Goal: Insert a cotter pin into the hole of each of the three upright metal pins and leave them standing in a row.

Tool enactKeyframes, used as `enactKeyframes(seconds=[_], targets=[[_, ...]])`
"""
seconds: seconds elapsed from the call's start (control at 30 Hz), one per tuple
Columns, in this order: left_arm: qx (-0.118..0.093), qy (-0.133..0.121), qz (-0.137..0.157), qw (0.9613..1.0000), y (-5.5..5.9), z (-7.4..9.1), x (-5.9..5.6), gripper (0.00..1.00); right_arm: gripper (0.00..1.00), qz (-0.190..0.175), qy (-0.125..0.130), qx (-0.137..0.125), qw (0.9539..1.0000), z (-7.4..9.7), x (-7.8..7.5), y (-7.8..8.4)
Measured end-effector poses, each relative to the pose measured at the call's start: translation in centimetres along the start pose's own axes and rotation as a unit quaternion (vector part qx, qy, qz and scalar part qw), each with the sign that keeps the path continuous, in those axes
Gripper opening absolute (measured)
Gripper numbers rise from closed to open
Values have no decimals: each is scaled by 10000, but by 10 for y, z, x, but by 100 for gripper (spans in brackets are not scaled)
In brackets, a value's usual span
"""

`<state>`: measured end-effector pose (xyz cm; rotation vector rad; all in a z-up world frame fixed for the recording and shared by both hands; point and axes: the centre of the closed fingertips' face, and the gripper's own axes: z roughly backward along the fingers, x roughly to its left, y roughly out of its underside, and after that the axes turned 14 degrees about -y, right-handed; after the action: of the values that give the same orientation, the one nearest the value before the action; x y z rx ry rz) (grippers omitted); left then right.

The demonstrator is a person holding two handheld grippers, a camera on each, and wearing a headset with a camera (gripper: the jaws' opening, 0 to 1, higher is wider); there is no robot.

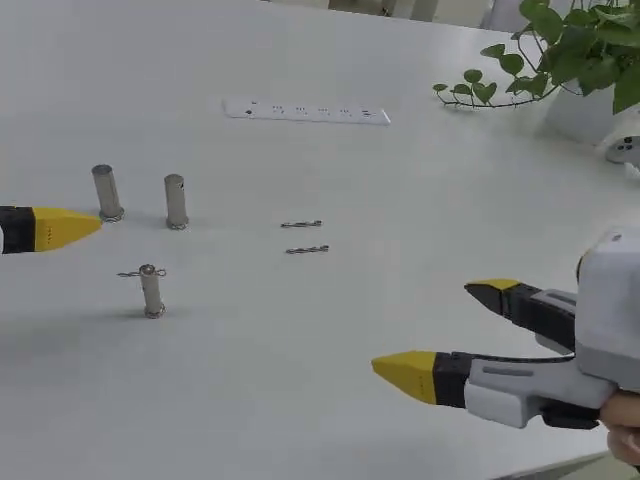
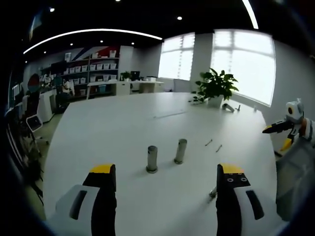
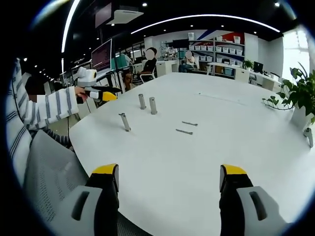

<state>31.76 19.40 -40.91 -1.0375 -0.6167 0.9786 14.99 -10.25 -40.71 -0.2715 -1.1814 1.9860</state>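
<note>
Left gripper [image 2: 166, 170]: jaws spread wide, nothing between them; one yellow tip reaches in over the left edge of the white counter [image 1: 330, 420], near the leftmost pin.

Metal pins: three, all upright. Two bare ones stand side by side, leftmost pin [image 1: 107, 192] and second pin [image 1: 176, 201]. The third pin [image 1: 151, 292] stands in front of them, out of line, with a fitted cotter pin [image 1: 138, 272] through its top hole.

Cotter pins: three in all. Two are loose and lie flat to the right of the pins, far cotter pin [image 1: 301, 224] and near cotter pin [image 1: 307, 249].

One power strip [image 1: 305, 111] lies farther back. One potted plant [image 1: 580, 45] sits at the far right corner.

Right gripper [image 1: 428, 328]: near right, jaws wide, empty.
</note>
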Motion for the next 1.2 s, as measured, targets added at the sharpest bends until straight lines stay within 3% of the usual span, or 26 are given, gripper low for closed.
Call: enactKeyframes(seconds=[0.17,0.33,0.6,0.93,1.2], targets=[[87,-31,-130,9999,8,-19,-3,72,82,-121,13,45,9999,-3,-3,5],[24,-54,-87,9999,7,-35,-3,60,81,-92,-58,115,9999,-9,-4,3],[27,-28,-16,10000,8,-61,2,53,80,-63,-119,194,9997,-14,-7,1],[245,-102,-143,9995,19,-83,2,44,79,-70,-88,216,9997,-14,-10,0],[258,-49,-75,9996,22,-92,-1,29,78,-227,-8,226,9995,-11,-10,9]])
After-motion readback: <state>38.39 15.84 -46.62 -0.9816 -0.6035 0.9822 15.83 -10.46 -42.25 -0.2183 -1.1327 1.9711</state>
